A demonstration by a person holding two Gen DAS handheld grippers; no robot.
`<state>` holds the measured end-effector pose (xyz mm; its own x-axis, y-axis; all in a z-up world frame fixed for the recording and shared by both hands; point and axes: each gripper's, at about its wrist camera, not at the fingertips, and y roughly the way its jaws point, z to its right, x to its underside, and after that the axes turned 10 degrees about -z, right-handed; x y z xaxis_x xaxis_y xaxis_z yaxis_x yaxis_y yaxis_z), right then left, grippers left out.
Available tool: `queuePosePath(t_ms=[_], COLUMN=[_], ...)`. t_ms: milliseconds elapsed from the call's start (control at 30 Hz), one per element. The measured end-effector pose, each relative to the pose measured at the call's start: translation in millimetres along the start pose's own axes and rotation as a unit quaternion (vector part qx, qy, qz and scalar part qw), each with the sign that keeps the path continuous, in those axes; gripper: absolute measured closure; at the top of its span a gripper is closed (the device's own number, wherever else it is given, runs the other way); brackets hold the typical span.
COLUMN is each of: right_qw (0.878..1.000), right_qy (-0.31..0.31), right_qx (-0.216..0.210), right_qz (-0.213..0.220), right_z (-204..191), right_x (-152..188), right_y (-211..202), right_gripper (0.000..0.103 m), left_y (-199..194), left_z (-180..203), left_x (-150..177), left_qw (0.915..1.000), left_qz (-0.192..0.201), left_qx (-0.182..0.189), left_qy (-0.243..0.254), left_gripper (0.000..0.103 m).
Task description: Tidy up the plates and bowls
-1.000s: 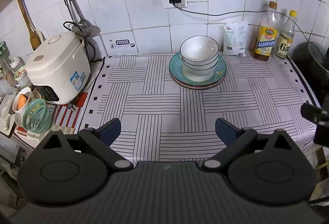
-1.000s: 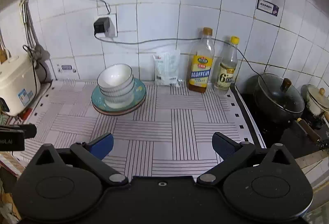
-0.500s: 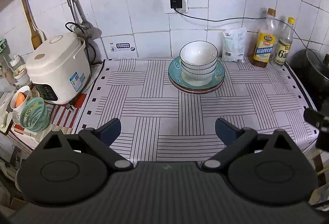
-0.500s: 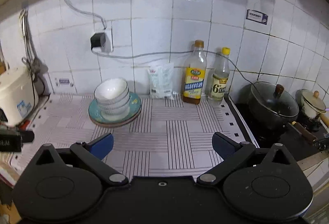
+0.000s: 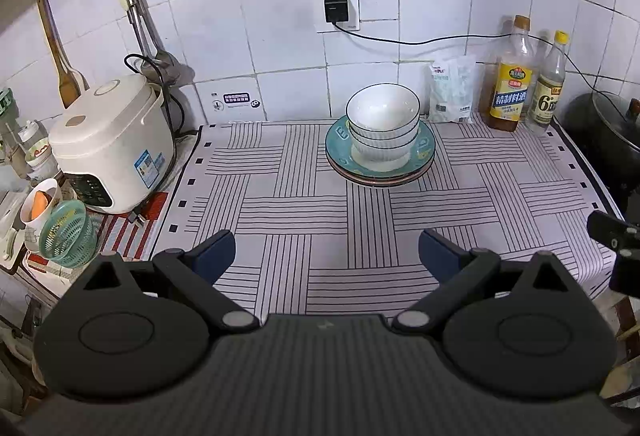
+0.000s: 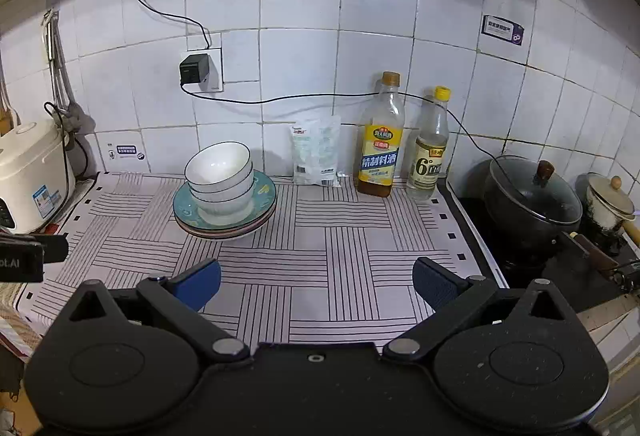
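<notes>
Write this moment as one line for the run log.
left gripper: open, holds nothing | right gripper: open, holds nothing | bowls: stacked on plates | mat: under stack

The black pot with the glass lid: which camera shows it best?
The right wrist view: the black pot shows whole, with lid and knob, on the stove beside the bottles. In the left wrist view, only a dark sliver of it appears at the right edge.

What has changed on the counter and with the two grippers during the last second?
Both hand-held grippers, left and right, drew back from the stack of bowls and plates, which looks farther off. Nothing was grasped or released. Jaws stay open; the stack stays put.
</notes>
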<state>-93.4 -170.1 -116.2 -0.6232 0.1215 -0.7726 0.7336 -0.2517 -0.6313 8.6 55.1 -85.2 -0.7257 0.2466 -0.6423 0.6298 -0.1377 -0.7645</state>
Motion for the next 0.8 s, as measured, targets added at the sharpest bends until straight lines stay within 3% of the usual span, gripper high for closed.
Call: queuePosePath(t_ms=[367,800], right_qw=[1.000,1.000], right_qy=[-0.003,-0.006], right_qx=[-0.002,-0.001], right_qz=[-0.011,-0.016], right_z=[-3.2,-1.2], right_x=[-0.6,-2.9], right_y=[7.2,12.6], right_gripper=[0.000,0.000], left_y=[8.3,7.4], left_z=[-6.7,-11.1], left_x=[0.4,-1.2], left_qw=[0.9997,0.9996], left_qz=[-0.017,-0.010], left_qx=[0.011,0.009], left_qy=[-0.017,-0.023], left_gripper=[0.004,0.004])
